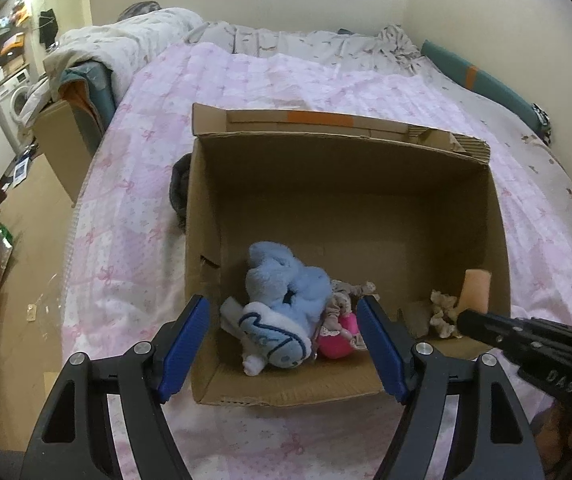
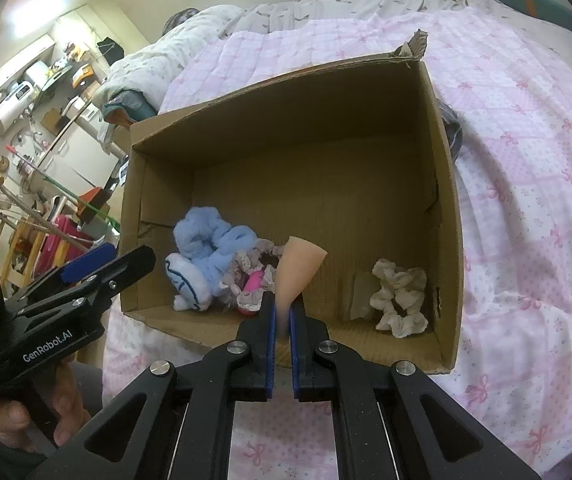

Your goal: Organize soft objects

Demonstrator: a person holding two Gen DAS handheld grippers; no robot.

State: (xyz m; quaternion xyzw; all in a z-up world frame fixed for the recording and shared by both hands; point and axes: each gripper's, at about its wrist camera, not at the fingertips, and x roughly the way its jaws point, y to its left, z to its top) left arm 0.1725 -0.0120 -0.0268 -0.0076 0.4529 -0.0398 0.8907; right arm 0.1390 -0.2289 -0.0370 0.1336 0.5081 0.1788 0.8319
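Two handheld grippers hover over an open cardboard box [image 1: 498,216] that sits on a bed covered by a pink patterned quilt [image 1: 133,208]. We see the left gripper [image 1: 283,344] with its blue pads spread wide apart and nothing between them; it hangs above the near left part of the box. Below it, on the box floor, lies a fluffy light blue plush toy [image 1: 281,300] with a white, blue-trimmed part. Touching the plush on its right is a small bundle of frilly beige fabric with a bright pink piece [image 1: 336,340]; we cannot tell what that bundle is.

We see the right gripper [image 2: 281,320] with its pads pressed together on the narrow end of a peach-coloured soft piece [image 2: 300,260], which widens upward from the pads and is held above the near middle of the box. In the near right corner of the box rests a crumpled cream scrunchie [image 2: 400,296], well apart from the blue plush.

A person's hand [image 2: 25,420] grips the left gripper's handle at the lower left of the right wrist view. A dark cloth [image 1: 179,188] lies on the quilt against the outside of the box's left wall.
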